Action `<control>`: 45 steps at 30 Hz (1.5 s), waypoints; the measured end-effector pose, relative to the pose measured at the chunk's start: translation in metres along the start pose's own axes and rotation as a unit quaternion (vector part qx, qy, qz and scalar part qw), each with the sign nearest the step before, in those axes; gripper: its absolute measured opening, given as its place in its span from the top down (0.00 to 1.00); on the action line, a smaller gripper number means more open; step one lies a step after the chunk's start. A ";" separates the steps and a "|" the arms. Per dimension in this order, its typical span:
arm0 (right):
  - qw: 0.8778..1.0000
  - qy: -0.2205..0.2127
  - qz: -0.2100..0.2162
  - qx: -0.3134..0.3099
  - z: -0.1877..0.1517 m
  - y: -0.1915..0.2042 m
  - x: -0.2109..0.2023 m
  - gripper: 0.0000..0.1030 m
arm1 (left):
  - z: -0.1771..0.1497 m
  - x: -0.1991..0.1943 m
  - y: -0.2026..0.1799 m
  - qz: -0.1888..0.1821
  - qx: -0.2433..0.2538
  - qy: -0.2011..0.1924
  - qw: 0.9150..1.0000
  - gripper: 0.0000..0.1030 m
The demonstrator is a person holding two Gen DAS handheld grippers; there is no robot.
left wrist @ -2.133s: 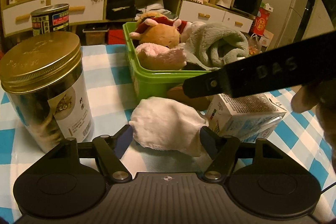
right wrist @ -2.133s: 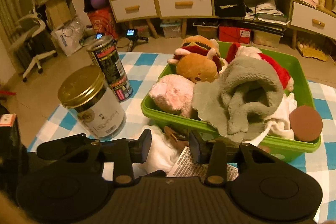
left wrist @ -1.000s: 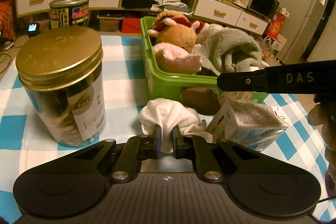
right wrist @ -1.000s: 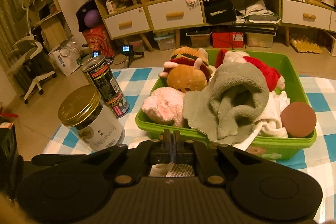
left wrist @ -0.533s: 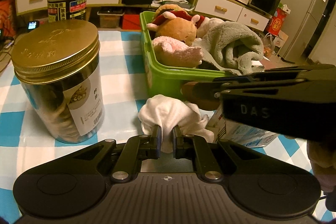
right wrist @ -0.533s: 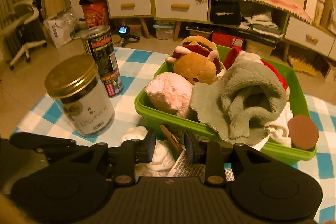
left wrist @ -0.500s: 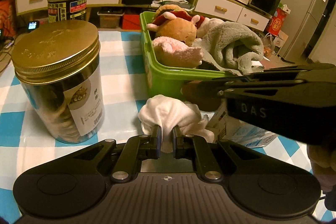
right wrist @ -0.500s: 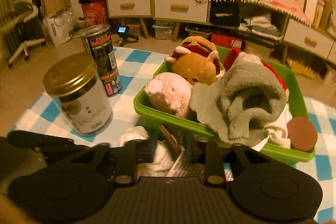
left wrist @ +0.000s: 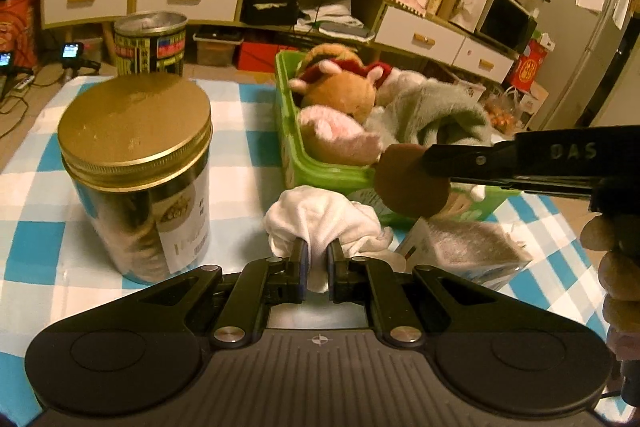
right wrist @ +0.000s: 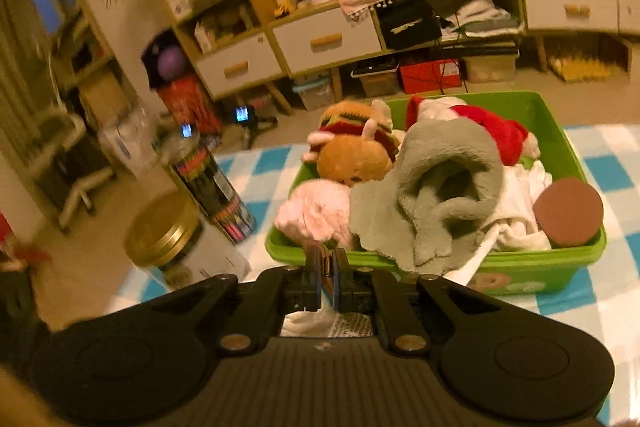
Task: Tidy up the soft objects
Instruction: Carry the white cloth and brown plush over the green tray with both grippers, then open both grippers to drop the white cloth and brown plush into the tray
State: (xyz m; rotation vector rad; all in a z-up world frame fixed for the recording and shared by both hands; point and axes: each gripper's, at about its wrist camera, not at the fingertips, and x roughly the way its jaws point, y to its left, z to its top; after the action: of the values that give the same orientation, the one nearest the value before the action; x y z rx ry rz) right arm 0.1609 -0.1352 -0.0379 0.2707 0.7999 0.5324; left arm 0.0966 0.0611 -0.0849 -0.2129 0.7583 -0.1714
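Both grippers are pinching soft items in front of the green bin [left wrist: 320, 175].
Left wrist view: the left gripper [left wrist: 317, 259] is clamping the white cloth [left wrist: 320, 219] on the checked table [left wrist: 248, 155], beside the gold-lidded jar [left wrist: 138, 171].
Right wrist view: the right gripper [right wrist: 327, 267] is closing on a thin brown disc [right wrist: 327, 263], seen edge-on, just before the bin's near wall.

I count one green bin [right wrist: 552, 115], two plush toys [right wrist: 352, 155], one grey towel [right wrist: 444, 179], two brown discs [right wrist: 568, 213], two cans [left wrist: 136, 167], one white cloth [left wrist: 320, 219], one carton [left wrist: 460, 247]
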 end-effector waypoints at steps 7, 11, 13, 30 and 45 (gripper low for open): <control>0.998 -0.050 -0.002 0.041 0.016 -0.022 -0.041 0.98 | 0.013 -0.017 -0.005 -0.016 -0.016 -0.028 0.999 0.95; 0.995 -0.073 -0.022 0.061 0.023 -0.039 -0.059 0.98 | 0.025 -0.025 -0.012 -0.025 -0.029 -0.050 0.998 0.95; 0.993 -0.085 -0.036 0.070 0.026 -0.047 -0.066 0.98 | 0.029 -0.027 -0.016 -0.028 -0.034 -0.060 0.997 0.95; 0.976 -0.094 -0.082 0.179 0.024 -0.101 -0.046 0.98 | 0.049 0.032 -0.057 0.011 -0.020 -0.074 0.997 0.95; 0.971 -0.086 -0.111 0.193 0.018 -0.113 -0.032 0.95 | 0.045 0.046 -0.063 0.017 -0.020 -0.065 0.998 0.89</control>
State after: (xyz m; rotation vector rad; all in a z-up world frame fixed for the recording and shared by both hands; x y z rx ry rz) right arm 0.1951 -0.2483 -0.0542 0.5704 0.7493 0.1355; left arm 0.1560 -0.0042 -0.0671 -0.2472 0.6352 -0.1093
